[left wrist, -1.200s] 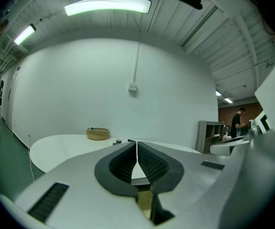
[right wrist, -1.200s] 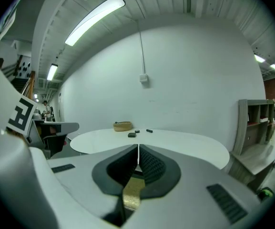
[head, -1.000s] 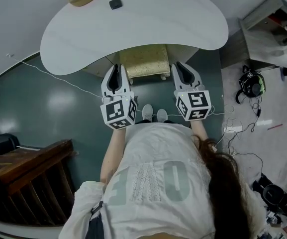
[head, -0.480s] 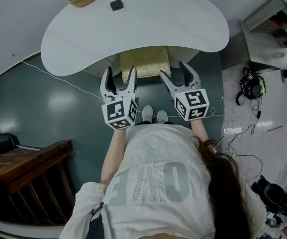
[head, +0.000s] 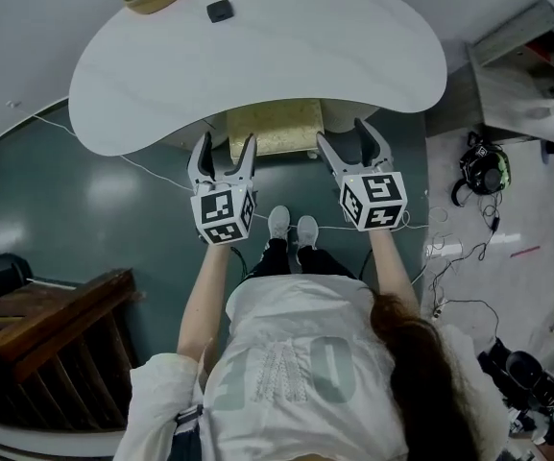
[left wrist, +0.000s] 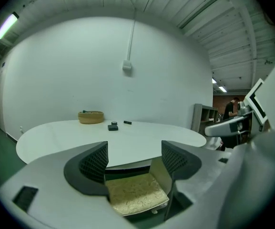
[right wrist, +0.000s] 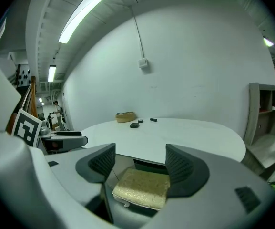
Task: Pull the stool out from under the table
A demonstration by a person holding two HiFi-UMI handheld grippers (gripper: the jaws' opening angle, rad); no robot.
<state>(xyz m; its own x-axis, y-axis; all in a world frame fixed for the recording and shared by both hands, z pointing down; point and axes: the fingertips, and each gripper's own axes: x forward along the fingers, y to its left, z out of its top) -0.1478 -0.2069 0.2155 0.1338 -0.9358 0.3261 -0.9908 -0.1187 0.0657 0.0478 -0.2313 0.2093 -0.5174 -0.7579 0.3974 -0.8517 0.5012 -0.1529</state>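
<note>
Our left gripper (head: 226, 150) and right gripper (head: 344, 137) gape empty, so we should clamp the stool (head: 275, 129) by its near edge under the table (head: 257, 60) and pull evenly.

A research lab or workshop hall is indicated. A bare white wall (left wrist: 70, 66), ceiling tube lights (right wrist: 82, 15) and a dark green painted floor (head: 104, 200) are noted. Loose cables (head: 446, 254), a headset (head: 481, 166) and open shelving (right wrist: 266, 113) are recorded beside the white table (head: 257, 56).

The table (head: 277, 60) hides the far part of the stool (head: 275, 131)
</note>
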